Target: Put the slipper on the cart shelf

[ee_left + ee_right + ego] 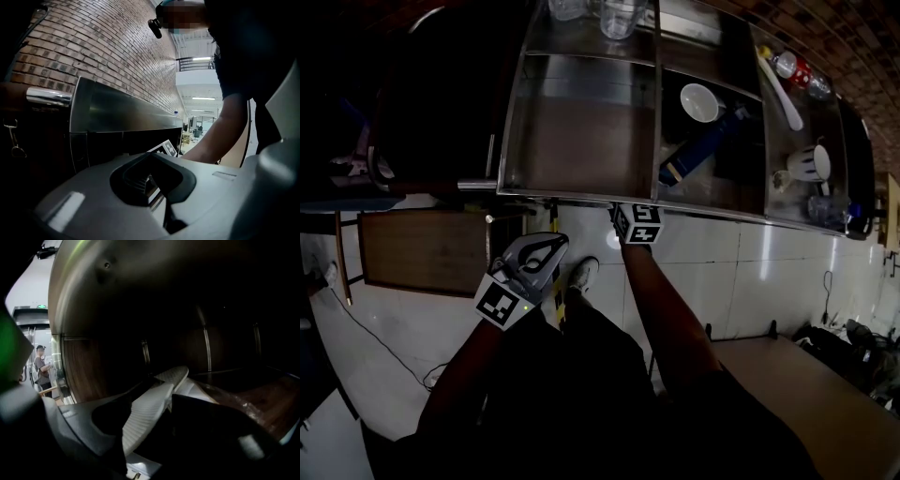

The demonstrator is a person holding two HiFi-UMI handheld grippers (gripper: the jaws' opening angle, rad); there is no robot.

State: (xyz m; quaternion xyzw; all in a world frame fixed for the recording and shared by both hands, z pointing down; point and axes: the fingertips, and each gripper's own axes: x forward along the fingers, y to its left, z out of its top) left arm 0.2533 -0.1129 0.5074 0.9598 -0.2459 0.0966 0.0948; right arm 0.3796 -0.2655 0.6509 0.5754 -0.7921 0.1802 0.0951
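Note:
A white slipper (147, 420) with a ribbed sole lies tilted on its edge inside the dark lower shelf (262, 399) of the metal cart (581, 195). My right gripper (159, 399) stands open around it, with a dark gap between the grey left jaw and the sole. In the head view only the right gripper's marker cube (637, 225) shows at the cart's front edge; its jaws are hidden under the top. My left gripper (555, 244) hangs lower left of the cart's edge, shut and empty (154, 157).
The cart's top tray holds a white bowl (700, 101), a blue object (694, 155), a white mug (811, 164), glasses (619, 17) and a bottle (792, 66). A wooden panel (422, 248) stands at left, a wooden table (806, 375) at lower right. A person (42, 369) stands far off.

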